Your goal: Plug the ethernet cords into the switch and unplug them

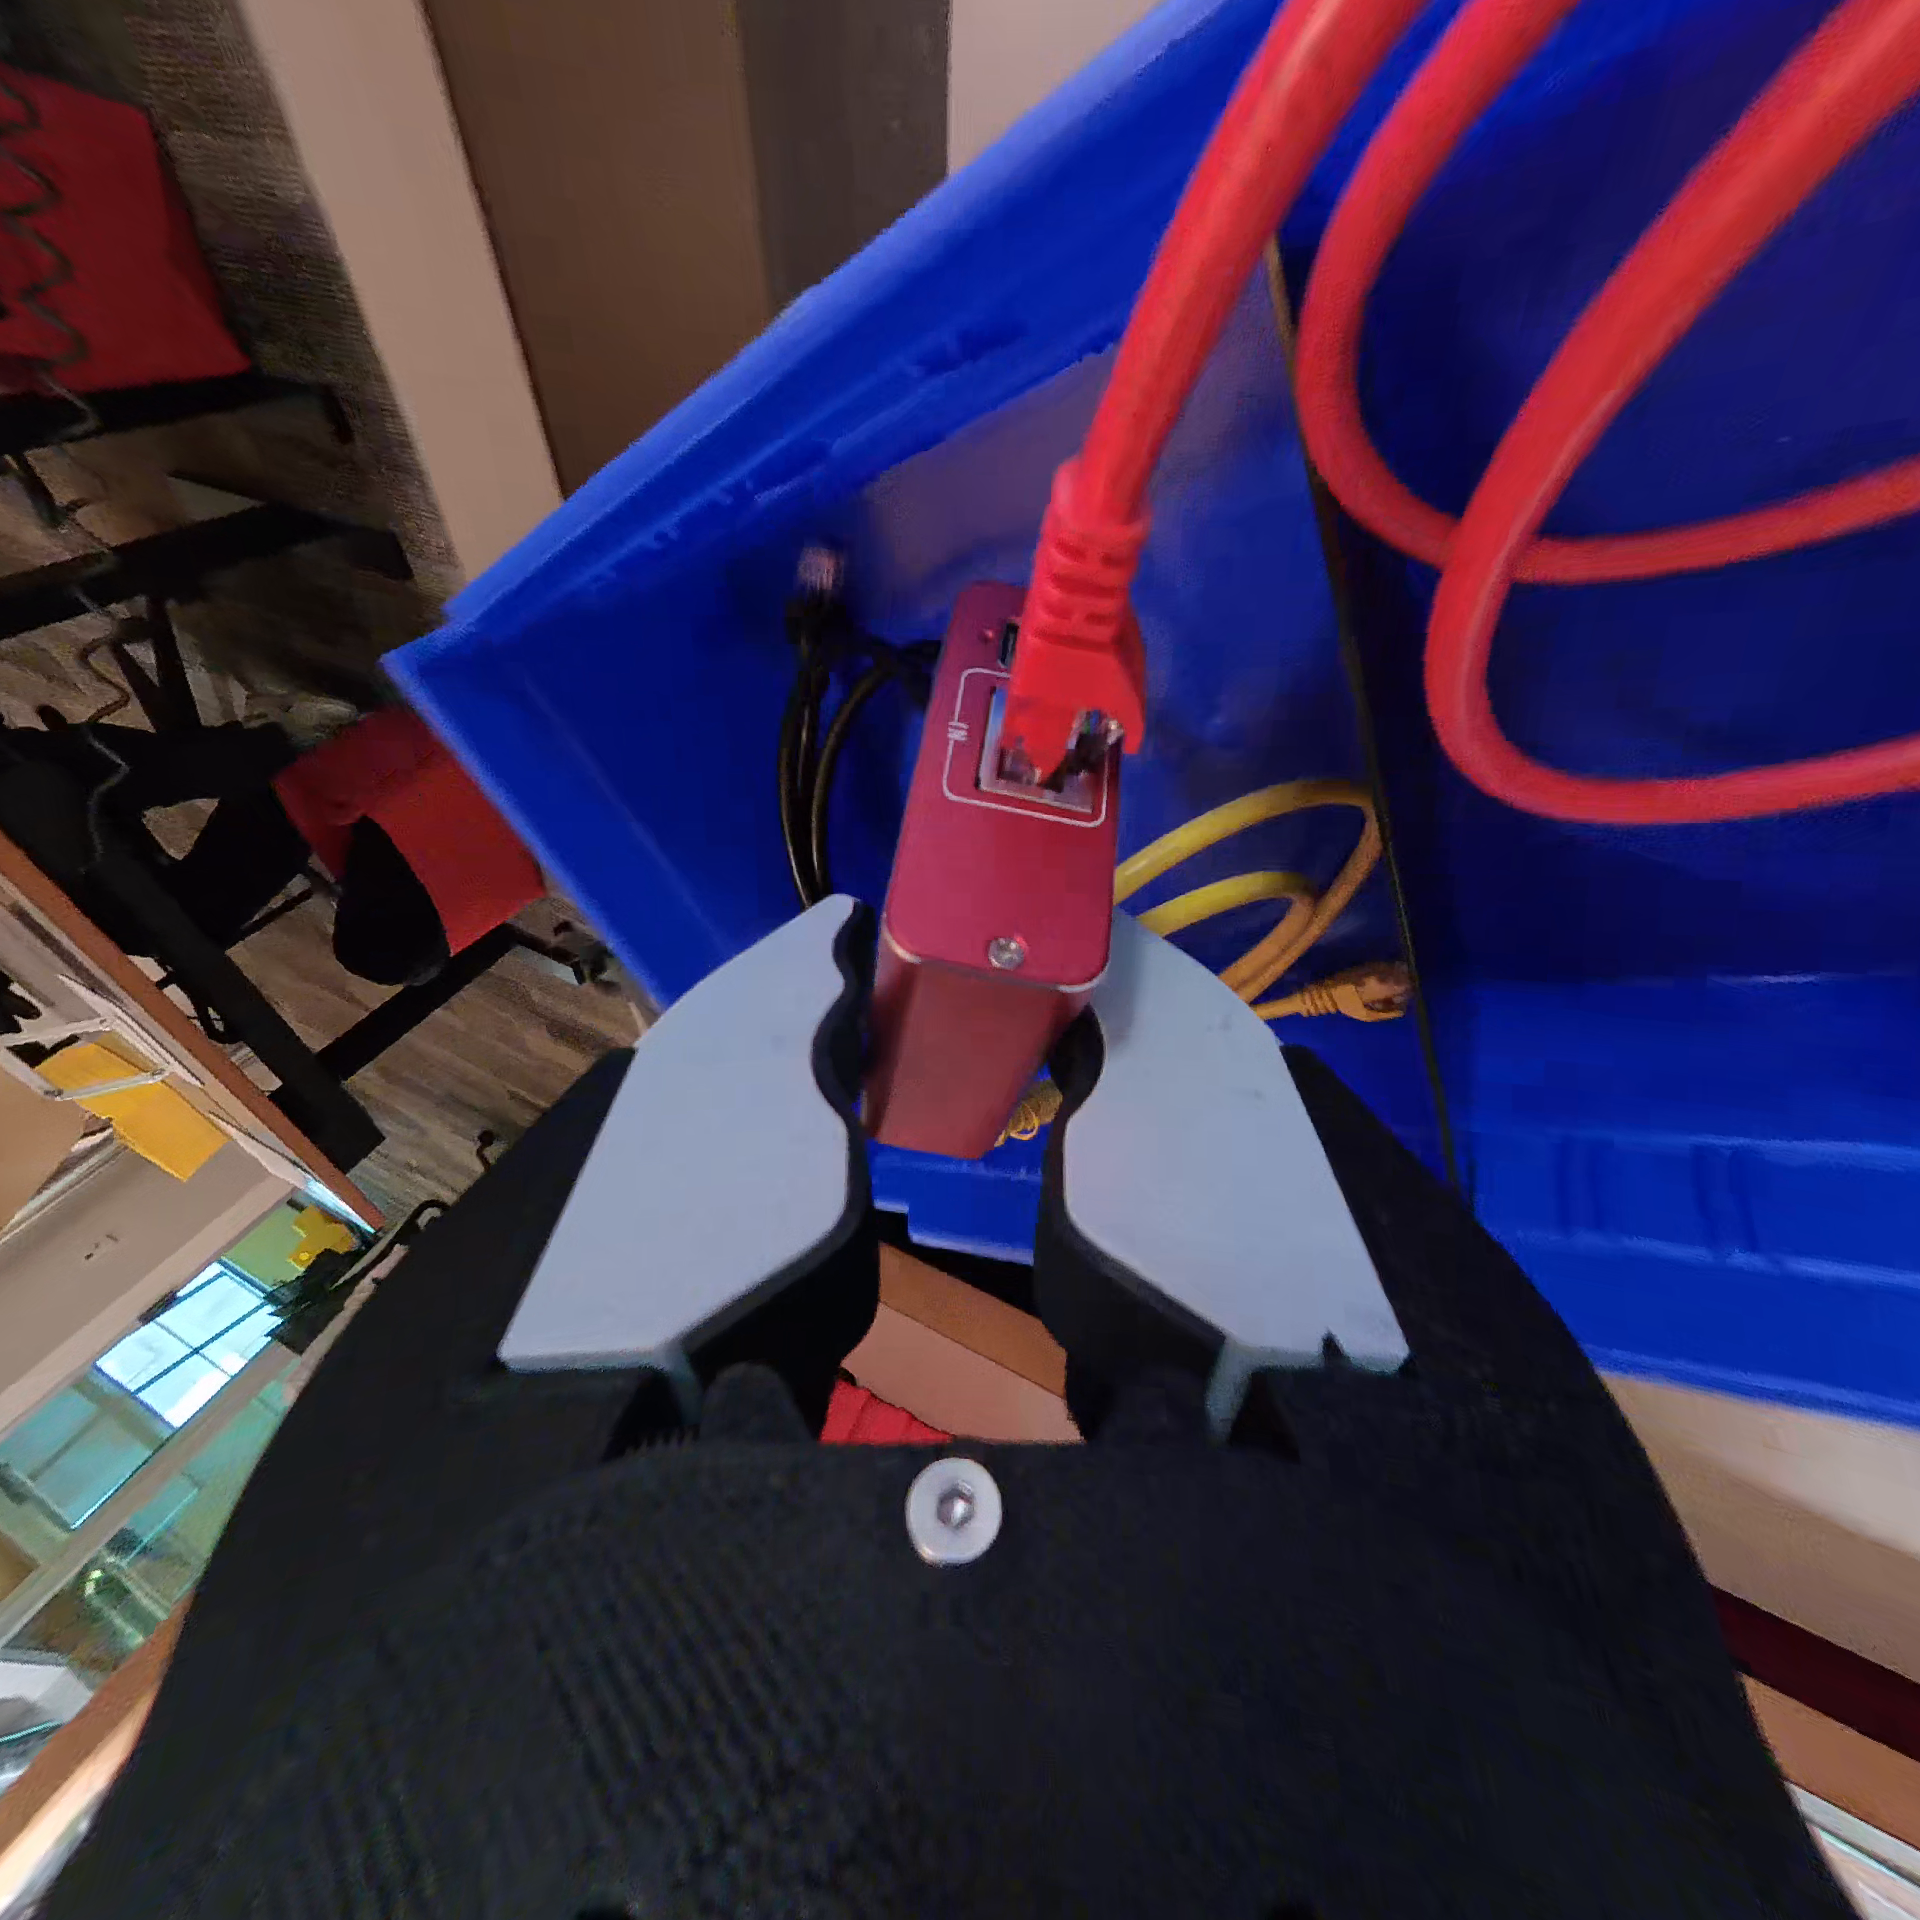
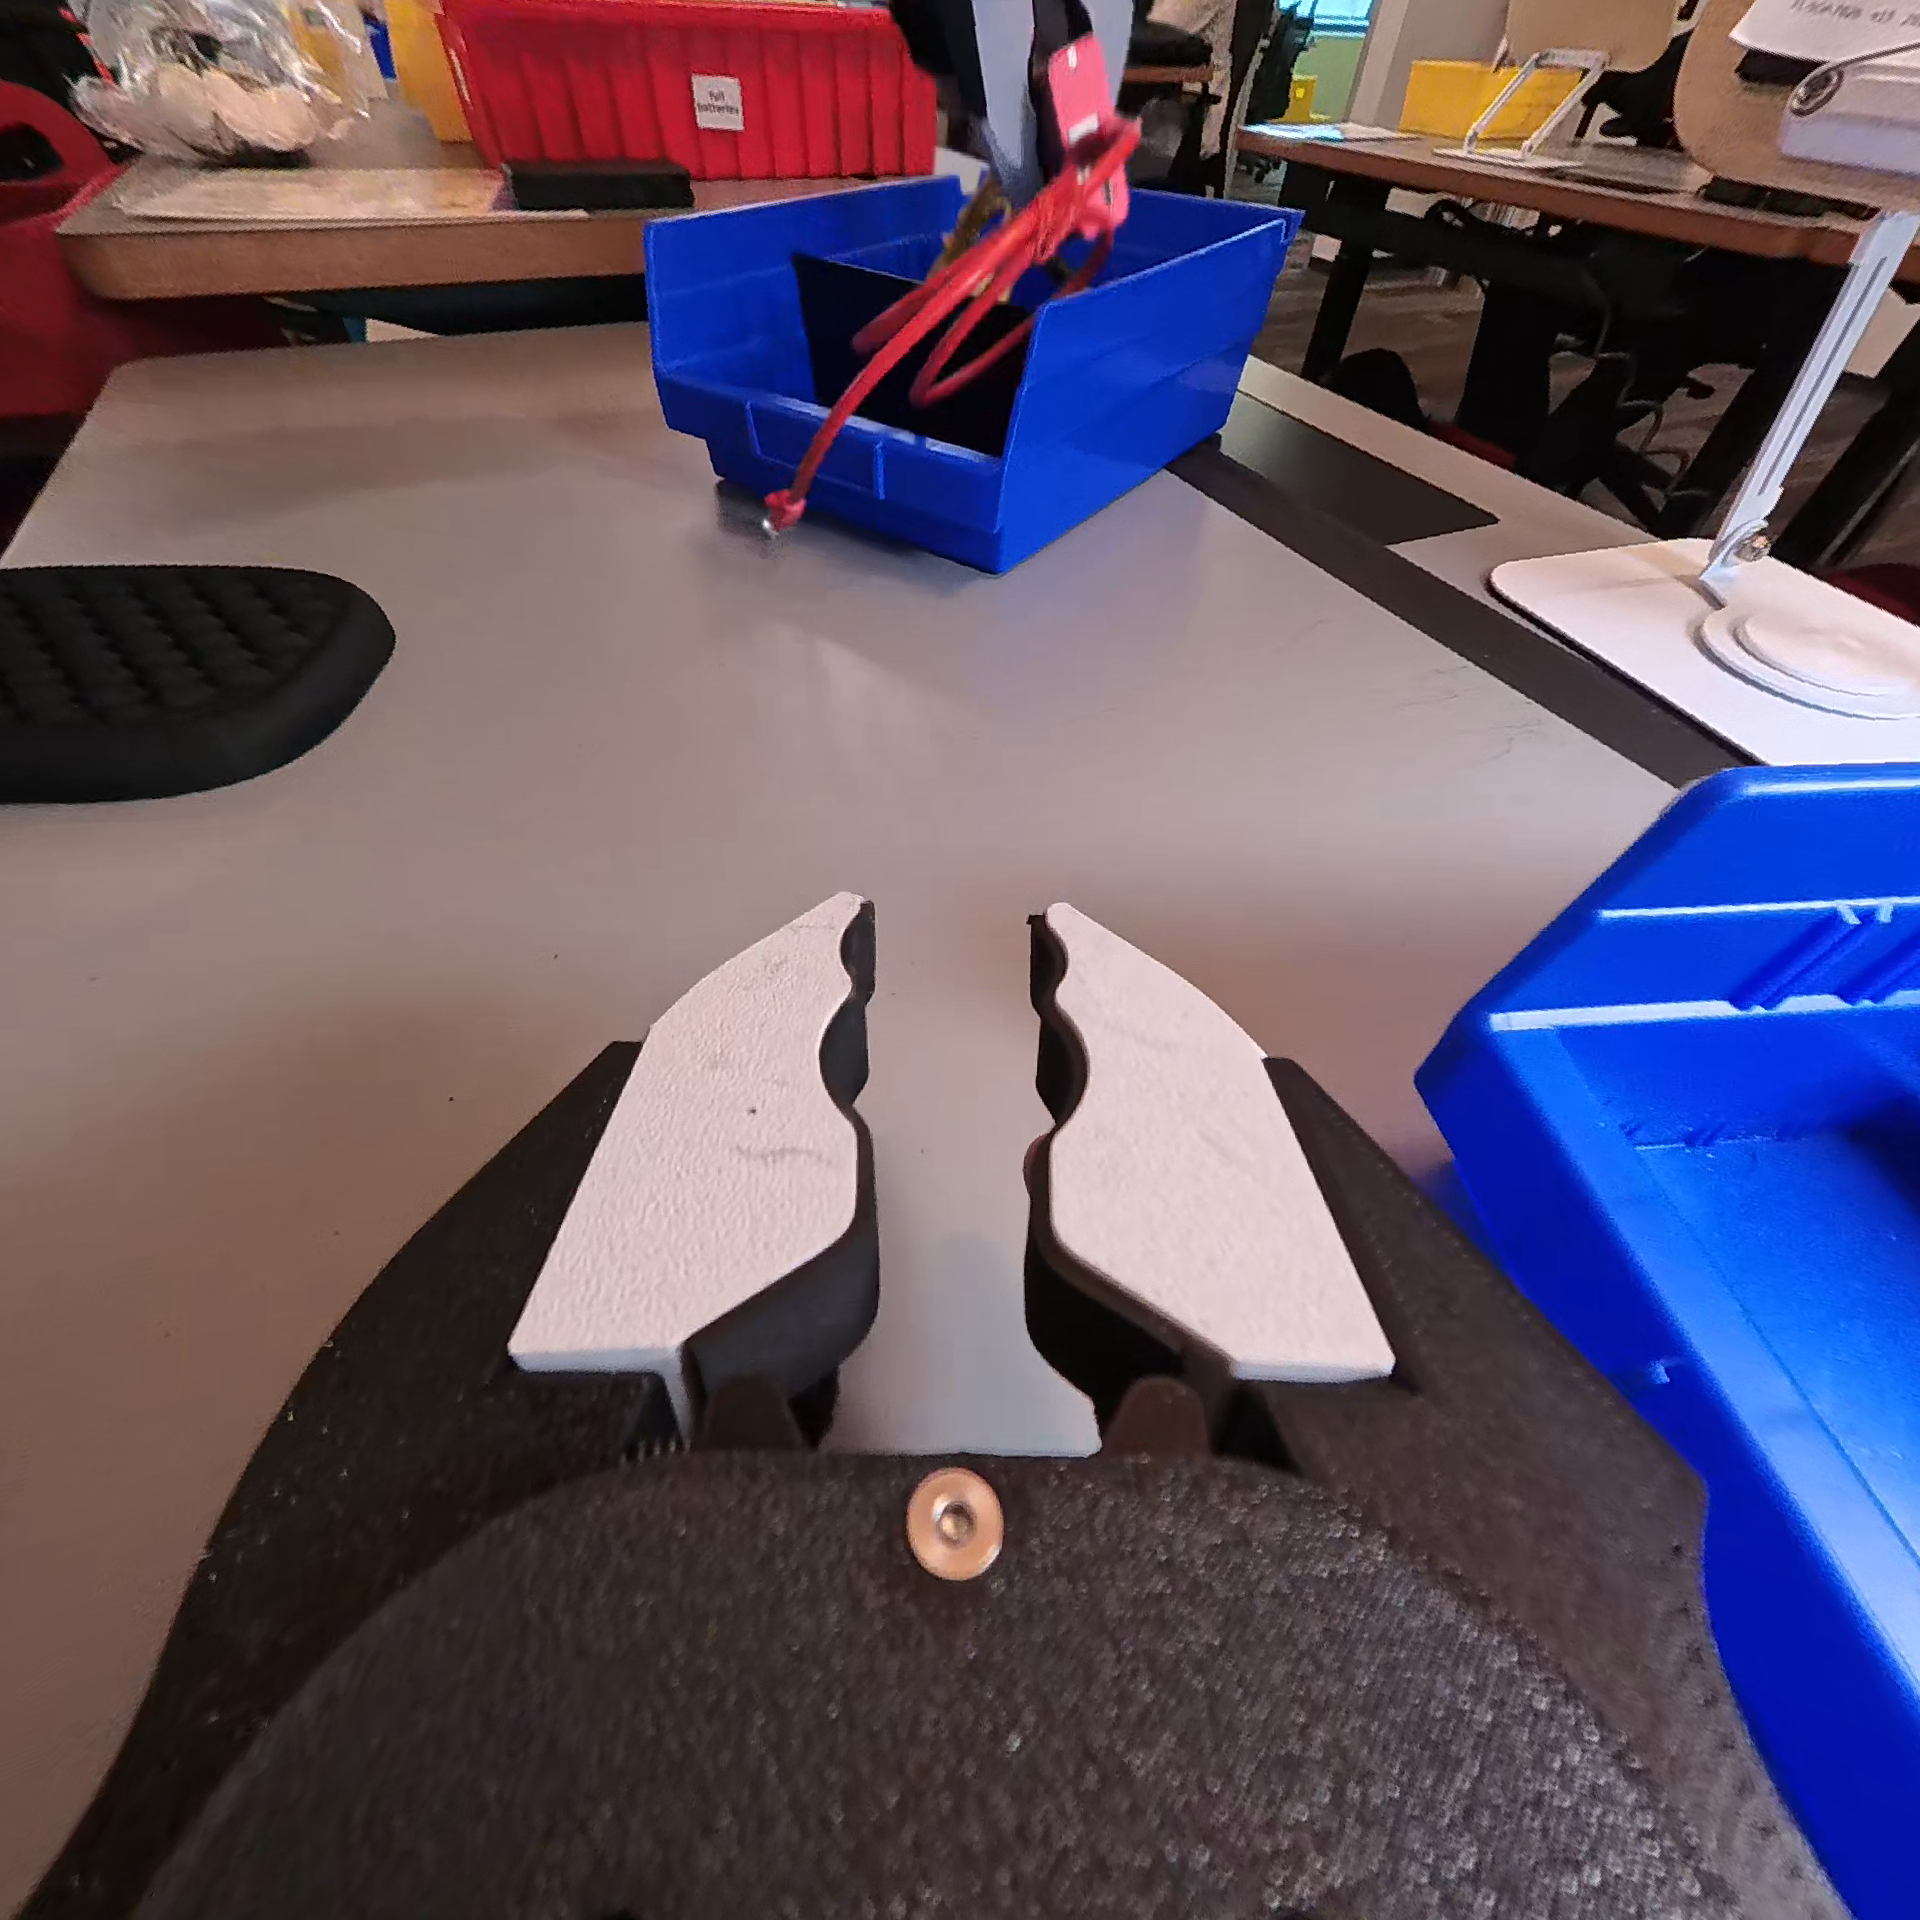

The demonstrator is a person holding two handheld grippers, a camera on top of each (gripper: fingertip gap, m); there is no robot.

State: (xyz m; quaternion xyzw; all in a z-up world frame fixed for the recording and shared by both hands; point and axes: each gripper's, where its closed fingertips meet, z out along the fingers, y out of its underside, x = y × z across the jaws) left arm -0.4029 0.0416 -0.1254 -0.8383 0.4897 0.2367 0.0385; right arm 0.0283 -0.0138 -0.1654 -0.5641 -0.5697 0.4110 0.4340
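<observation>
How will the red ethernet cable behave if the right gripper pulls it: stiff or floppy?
Probably floppy: the red cable hangs in loose loops. Its free end trails onto the table, so it may drag. The plug sits in the switch, which the left gripper grips.

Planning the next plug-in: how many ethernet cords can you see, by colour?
3. A red cord plugged into the red switch held by the left tongs; a yellow cord and a black cord lying in the blue bin. More may be hidden.
</observation>
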